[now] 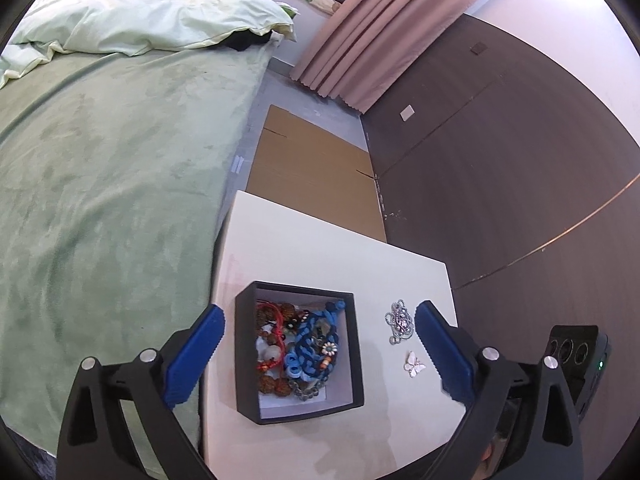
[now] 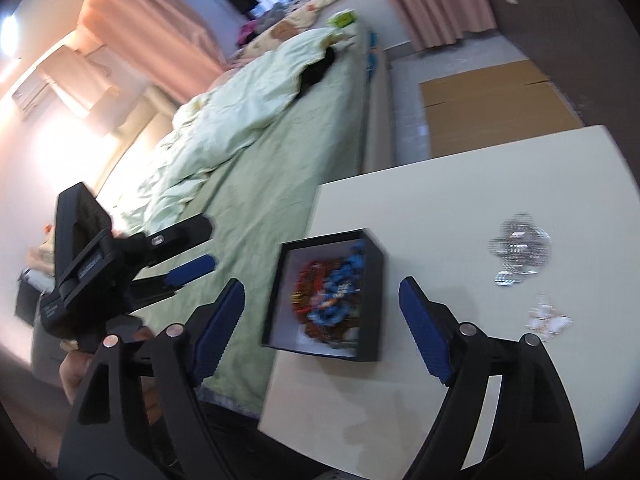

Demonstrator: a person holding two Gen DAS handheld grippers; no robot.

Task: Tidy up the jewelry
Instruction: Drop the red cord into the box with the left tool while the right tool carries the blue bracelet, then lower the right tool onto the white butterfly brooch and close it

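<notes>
A black open box stands on a white table, filled with a blue braided cord, red cord and brown beads. To its right on the tabletop lie a silver chain piece and a small white butterfly piece. My left gripper hangs open above the box, its blue pads on either side, holding nothing. My right gripper is open and empty too, with the box between and beyond its fingers. The right wrist view is blurred and shows the silver piece and the butterfly.
A bed with a green cover runs along the table's left side. Flat cardboard lies on the floor beyond the table, against a dark wall panel. A hand holds the left gripper's body over the bed edge.
</notes>
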